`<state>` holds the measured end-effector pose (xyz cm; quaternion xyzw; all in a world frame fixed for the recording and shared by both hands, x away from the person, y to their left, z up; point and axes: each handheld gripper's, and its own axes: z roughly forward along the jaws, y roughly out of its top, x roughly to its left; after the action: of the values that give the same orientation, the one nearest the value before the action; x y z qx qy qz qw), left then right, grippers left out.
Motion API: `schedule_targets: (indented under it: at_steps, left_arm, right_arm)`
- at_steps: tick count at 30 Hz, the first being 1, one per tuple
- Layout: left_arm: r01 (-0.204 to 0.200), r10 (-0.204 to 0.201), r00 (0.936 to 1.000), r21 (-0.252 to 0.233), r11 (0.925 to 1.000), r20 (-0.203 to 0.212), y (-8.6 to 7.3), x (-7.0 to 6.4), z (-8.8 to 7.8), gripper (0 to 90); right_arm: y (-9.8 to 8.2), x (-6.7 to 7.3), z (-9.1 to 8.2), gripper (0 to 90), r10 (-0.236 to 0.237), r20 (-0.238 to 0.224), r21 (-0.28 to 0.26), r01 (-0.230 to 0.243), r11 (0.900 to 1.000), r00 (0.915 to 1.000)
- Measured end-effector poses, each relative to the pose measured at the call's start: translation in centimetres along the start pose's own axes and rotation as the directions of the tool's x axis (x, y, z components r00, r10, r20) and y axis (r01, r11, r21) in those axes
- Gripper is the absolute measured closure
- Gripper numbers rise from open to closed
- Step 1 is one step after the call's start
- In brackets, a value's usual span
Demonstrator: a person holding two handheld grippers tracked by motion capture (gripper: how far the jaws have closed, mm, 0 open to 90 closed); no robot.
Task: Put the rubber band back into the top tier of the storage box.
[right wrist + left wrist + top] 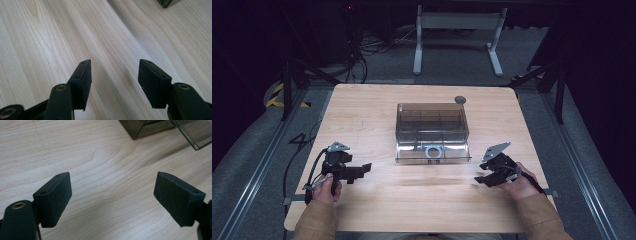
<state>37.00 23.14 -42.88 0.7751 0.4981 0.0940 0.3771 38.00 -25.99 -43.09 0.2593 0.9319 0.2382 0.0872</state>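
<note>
Left claw [362, 170] sits wide open over the wooden surface [377, 115], nothing between its jaws, and I see it low at the near left. Right claw [482, 179] is open too, its gap narrower, empty, hovering at the near right. Between them, farther back at the middle of the surface, stands a smoky clear plastic box [432, 131] with inner compartments, well apart from both claws. Its corner peeks into my left gripper view.

dark room, grey carpet floor [532, 115], pale wooden table [362, 110] lit up, white metal frame [457, 30] behind, cables [362, 50] trailing left.
</note>
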Motion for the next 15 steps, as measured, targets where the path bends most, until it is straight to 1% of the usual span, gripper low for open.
schedule_targets:
  at_steps: [5, 6, 12, 15]
  left_arm:
    - [0.001, -0.001, 1.0000, -0.001, 1.0000, 0.001, 0.00, -0.01, -0.02, 15.7]
    - [0.001, -0.001, 1.0000, -0.001, 1.0000, 0.001, 0.01, -0.01, -0.03, 15.7]
    - [0.001, -0.001, 1.0000, -0.001, 1.0000, 0.001, 0.01, -0.01, -0.02, 15.7]
    - [0.000, 0.000, 1.0000, -0.002, 1.0000, 0.001, 0.01, 0.01, -0.03, 15.7]
  right_arm:
    - [-0.23, 0.37, 0.36, 44.5, -0.021, -0.002, 0.005, 0.021, 1.000, 0.9998]
    - [-0.29, 0.42, 0.47, 44.5, -0.032, -0.005, 0.010, 0.032, 0.999, 0.9995]
    - [-0.42, 0.63, 0.67, 44.1, -0.036, -0.004, 0.018, 0.036, 0.999, 0.9993]
    - [-0.39, 0.63, 0.60, 43.9, -0.039, -0.003, 0.013, 0.039, 0.999, 0.9993]
